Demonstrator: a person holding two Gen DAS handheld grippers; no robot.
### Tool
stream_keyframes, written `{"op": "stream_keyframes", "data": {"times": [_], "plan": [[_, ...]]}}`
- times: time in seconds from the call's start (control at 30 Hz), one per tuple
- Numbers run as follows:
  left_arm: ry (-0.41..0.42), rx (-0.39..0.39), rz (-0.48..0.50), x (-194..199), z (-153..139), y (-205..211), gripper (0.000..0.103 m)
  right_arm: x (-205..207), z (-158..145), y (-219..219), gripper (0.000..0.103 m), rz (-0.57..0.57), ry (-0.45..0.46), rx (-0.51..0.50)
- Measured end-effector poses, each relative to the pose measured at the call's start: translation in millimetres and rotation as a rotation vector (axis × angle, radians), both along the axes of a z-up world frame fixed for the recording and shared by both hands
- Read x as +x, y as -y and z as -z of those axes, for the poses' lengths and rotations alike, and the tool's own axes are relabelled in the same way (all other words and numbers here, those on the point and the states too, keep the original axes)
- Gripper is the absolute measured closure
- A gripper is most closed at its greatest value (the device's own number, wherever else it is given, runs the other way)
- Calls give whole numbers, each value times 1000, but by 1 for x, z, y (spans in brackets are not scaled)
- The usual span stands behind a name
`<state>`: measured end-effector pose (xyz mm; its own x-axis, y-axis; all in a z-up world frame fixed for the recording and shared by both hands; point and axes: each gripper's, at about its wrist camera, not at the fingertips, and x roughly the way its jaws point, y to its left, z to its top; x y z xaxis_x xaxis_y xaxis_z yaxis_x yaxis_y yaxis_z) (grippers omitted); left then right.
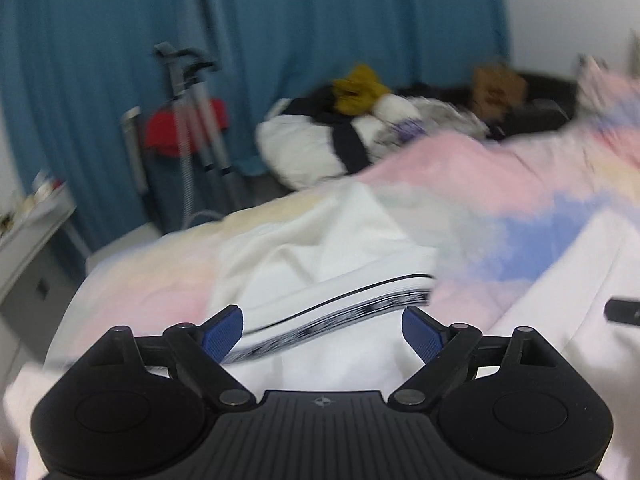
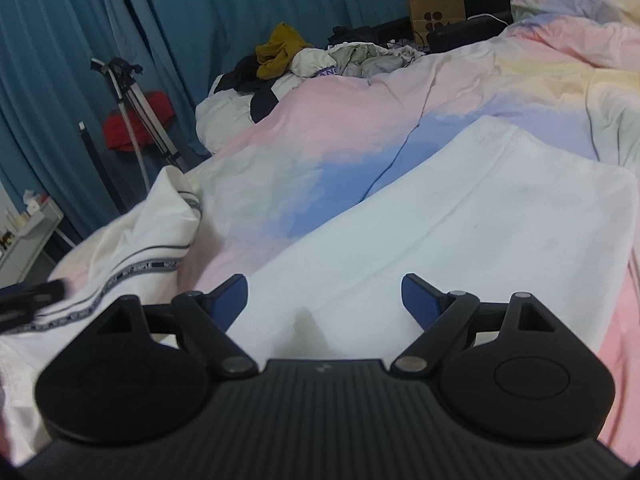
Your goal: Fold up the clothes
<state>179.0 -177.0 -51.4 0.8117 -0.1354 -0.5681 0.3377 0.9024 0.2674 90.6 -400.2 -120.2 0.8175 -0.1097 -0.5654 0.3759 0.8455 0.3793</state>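
Note:
A white garment (image 2: 460, 216) lies spread on the pastel bedcover. Its other part, with a dark striped band (image 1: 344, 312), is bunched up at the left, seen as the garment's rumpled side (image 2: 152, 240) in the right wrist view. My left gripper (image 1: 322, 330) is open just above the striped band, nothing between its blue pads (image 1: 224, 332). My right gripper (image 2: 324, 300) is open over the flat white cloth, holding nothing. The tip of the other gripper (image 2: 32, 296) shows at the left edge of the right wrist view. The left wrist view is blurred.
A pile of clothes (image 2: 304, 60) with a mustard piece sits at the far side of the bed (image 2: 320, 128). A brown paper bag (image 2: 436, 8) stands behind it. Blue curtains (image 2: 200, 8), a tripod (image 2: 132, 96) with a red item, and a white shelf (image 2: 32, 236) are at the left.

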Motion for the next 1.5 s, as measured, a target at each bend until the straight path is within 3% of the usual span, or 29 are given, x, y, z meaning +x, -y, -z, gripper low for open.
{"op": "stream_keyframes", "data": {"times": [0.23,0.4,0.43,0.5,0.57,0.67,0.97,1.07,1.1,1.17,1.23,1.33,1.5], "plan": [[-19,153,121,67,57,88,15,18,21,17,18,45,-21,63],[-59,295,76,124,101,133,15,22,28,25,17,66,-10,97],[-68,320,60,134,108,139,19,23,30,26,17,71,-8,93],[-97,354,11,155,121,146,46,26,34,28,17,78,-14,84],[-118,333,-24,166,118,144,69,29,39,30,18,79,-24,90],[-132,244,9,162,87,132,81,33,44,32,17,80,-34,96],[8,-200,349,93,-83,68,86,22,30,26,18,78,-1,61],[52,-406,452,82,-125,30,86,16,24,26,17,90,16,57],[64,-432,450,82,-128,20,85,15,24,27,17,96,20,57],[48,-482,416,89,-126,1,84,15,23,28,18,105,23,57],[-16,-516,375,104,-102,-15,83,17,24,28,18,105,22,63],[-71,-422,257,123,-48,-31,82,18,28,29,17,75,43,117],[-182,-332,47,142,30,-71,81,26,33,28,17,-3,93,213]]}}
